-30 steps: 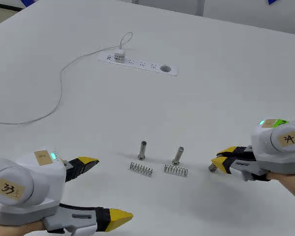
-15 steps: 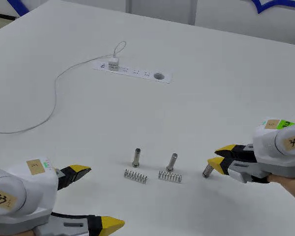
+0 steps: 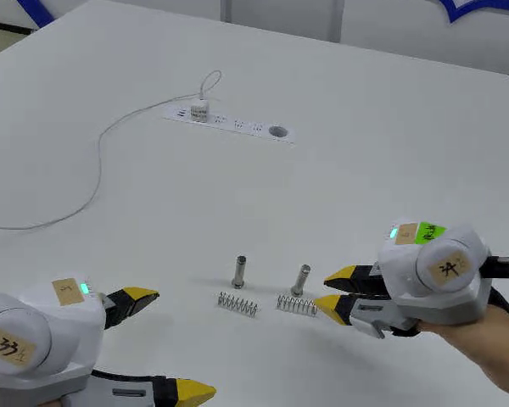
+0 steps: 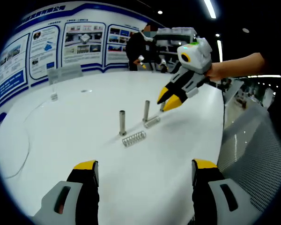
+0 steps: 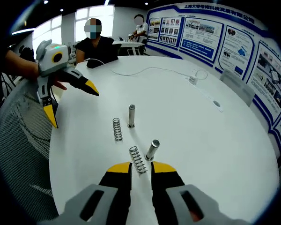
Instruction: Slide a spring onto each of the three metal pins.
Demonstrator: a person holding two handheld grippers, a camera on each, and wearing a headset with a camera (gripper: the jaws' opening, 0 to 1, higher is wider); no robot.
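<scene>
White and wide, the table (image 3: 390, 170) takes up most of the head view. Far back on it lies a white power strip (image 3: 237, 125) with a small white plug (image 3: 200, 108) in it. A thin white cable (image 3: 93, 182) loops away from the plug. Blue and white posters (image 4: 84, 42) hang on the wall behind.

Near the front of the table two metal pins stand up straight, side by side with a gap between them. The left-side pin (image 3: 239, 271) has the left-side spring (image 3: 237, 303) lying flat just in front of its foot. The right-side pin (image 3: 301, 279) has the right-side spring (image 3: 297, 305) lying flat just in front of its foot. Both springs are on the table top.

The right gripper (image 3: 333, 291) comes in from the right and points at the right-side pin and its spring. Its yellow tips are a little apart and I see nothing pinched between them. In the right gripper view the near end of the right-side spring (image 5: 137, 159) lies just ahead of the gap between the tips. I cannot tell if a tip touches it.

The left gripper (image 3: 165, 343) sits low at the front left, well apart from the pins. Its yellow tips are spread wide and hold nothing. In the left gripper view both pins and both springs lie ahead of it.
</scene>
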